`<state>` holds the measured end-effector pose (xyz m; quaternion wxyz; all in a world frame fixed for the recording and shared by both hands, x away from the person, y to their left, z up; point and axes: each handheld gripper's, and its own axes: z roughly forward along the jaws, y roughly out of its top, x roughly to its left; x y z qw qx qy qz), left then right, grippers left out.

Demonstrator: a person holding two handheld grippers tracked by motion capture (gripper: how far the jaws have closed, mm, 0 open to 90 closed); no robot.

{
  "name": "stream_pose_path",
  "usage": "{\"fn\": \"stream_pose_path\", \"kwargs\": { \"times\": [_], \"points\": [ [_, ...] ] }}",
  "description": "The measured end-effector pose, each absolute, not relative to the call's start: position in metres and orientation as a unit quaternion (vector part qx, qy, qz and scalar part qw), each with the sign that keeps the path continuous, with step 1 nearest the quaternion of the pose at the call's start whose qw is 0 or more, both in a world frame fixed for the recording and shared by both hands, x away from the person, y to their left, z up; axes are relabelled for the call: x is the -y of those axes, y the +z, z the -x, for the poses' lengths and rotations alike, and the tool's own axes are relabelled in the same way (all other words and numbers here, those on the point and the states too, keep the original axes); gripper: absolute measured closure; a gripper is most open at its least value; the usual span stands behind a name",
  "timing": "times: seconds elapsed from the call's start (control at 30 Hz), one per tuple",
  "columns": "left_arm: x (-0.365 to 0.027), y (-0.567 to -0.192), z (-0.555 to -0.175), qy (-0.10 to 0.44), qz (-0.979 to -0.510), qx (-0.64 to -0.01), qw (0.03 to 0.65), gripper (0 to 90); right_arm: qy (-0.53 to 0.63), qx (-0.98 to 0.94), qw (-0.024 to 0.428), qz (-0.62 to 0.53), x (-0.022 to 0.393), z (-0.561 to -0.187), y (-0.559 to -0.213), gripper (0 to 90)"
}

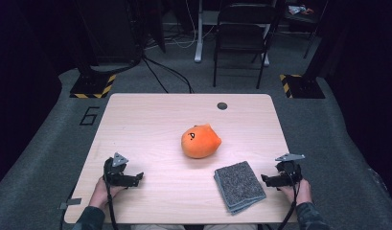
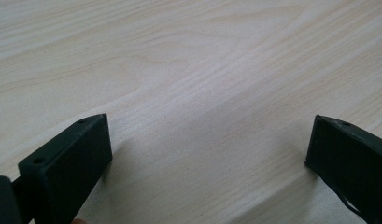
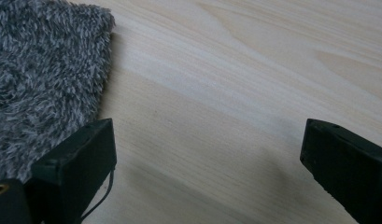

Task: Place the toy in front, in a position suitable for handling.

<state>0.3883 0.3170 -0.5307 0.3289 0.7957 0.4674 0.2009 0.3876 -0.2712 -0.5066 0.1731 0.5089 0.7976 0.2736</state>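
Pale wood grain runs across the rectangular light-wood desk (image 1: 150,120) in front of me, with a small dark round grommet (image 1: 222,106) near its far edge. On the desk's middle sits the round orange plush toy with a small dark face mark (image 1: 200,141), lying apart from both my hands. Nearer to me and toward my right lies the folded grey fuzzy cloth (image 1: 239,186), flat on the desk, near the toy but not touching it. In the right gripper view that cloth (image 3: 44,79) fills the upper left corner, its edge just beside one black jaw.

My right tool (image 1: 271,180) rests low on the desk just to the right of the cloth, pointing toward it; its jaws stand spread wide with bare wood between them (image 3: 207,154). My left tool (image 1: 135,178) lies near the desk's front left, well apart from the toy and the cloth. Its jaws are also spread wide over bare wood (image 2: 207,154), pinching nothing.
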Motion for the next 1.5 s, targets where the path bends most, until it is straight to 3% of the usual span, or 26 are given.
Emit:
{"fn": "stream_pose_path", "kwargs": {
  "times": [0.73,1.5],
  "points": [
    [-0.317,-0.531,-0.388,0.201,-0.795,-0.469,0.329,0.0,0.292,-0.808,0.162,-0.485,0.258,-0.382,-0.482,4.5],
    [-0.317,-0.531,-0.388,0.202,-0.794,-0.469,0.329,0.0,0.293,-0.848,0.134,-0.421,0.197,-0.373,-0.467,4.7]
  ]
}}
